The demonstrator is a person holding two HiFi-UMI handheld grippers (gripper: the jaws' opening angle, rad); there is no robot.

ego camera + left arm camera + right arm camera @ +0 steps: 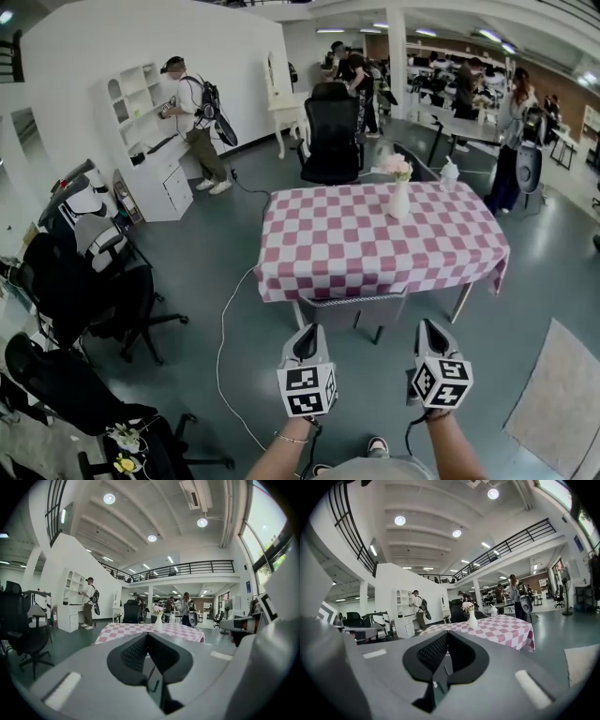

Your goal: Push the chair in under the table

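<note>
The table (375,239) wears a pink and white checked cloth and stands in the middle of the room. A grey chair (352,304) sits tucked under its near edge, with only the top of its back and its legs showing. My left gripper (307,332) and right gripper (429,328) hover side by side a little short of the chair, touching nothing. Both are shut and hold nothing. In the left gripper view the jaws (146,637) meet, with the table (140,631) beyond. The right gripper view shows the same closed jaws (446,635) and the table (501,627).
A white vase of pink flowers (399,192) and a bottle (449,173) stand on the table. A black office chair (332,131) stands at its far side. Black chairs (103,300) crowd the left. A white cable (223,347) crosses the floor; a rug (562,403) lies right. People stand behind.
</note>
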